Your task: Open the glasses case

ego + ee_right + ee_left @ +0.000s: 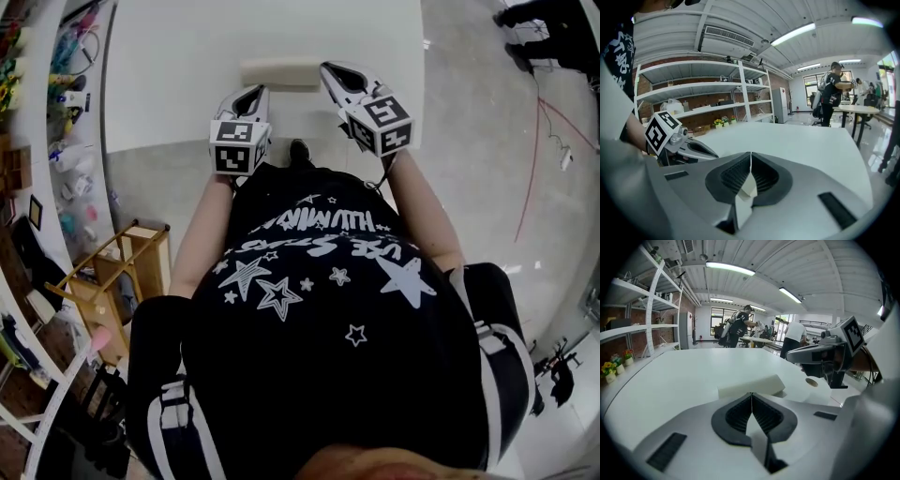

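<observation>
glasses case (279,72): on table (178,66) | left tool (253,92), right tool (332,72): flanking

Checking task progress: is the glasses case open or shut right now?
Shut. The glasses case lies flat on the table as one closed block, with no lid raised in the head or left gripper view.

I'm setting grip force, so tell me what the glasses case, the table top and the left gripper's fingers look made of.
The glasses case: cream, matte, rounded edges, no glare; perhaps faux leather or plastic, unclear which. The table top: smooth, even white, no grain; likely laminate or painted board. The fingers of the left gripper: dull black ribbed pads, rubber-like, set in grey moulded plastic.
</observation>
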`<state>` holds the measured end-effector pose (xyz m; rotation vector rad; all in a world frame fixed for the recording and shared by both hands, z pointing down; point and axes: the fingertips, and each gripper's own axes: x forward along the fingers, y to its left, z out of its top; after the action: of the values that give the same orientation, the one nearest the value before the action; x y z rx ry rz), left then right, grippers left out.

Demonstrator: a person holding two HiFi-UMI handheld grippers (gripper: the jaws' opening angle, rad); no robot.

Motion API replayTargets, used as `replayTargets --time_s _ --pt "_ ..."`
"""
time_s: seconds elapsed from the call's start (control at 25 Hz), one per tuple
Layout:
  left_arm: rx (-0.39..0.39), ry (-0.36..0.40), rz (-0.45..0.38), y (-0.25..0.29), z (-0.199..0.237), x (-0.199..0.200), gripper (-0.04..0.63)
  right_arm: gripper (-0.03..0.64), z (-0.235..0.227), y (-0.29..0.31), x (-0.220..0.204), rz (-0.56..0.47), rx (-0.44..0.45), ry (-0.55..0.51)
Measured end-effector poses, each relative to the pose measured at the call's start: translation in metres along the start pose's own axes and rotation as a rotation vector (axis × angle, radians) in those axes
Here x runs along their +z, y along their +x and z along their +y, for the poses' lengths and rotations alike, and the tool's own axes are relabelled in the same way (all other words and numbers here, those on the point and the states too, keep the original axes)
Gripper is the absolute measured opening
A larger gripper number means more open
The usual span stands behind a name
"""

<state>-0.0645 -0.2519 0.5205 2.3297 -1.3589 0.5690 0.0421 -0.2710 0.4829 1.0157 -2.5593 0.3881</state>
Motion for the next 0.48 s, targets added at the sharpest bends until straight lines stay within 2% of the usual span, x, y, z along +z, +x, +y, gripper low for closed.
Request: replayTargets --time_s 0.16,0.48 --pt "0.002 -0.004 0.042 0.012 0.003 -0.008 0.014 0.009 -0.006 0.008 -0.002 0.014 0.012 0.011" --pt "0.022 -0.014 0.124 0.023 0.005 -0.021 0.014 0.010 -0.006 0.017 -0.012 0.084 0.064 -0.090"
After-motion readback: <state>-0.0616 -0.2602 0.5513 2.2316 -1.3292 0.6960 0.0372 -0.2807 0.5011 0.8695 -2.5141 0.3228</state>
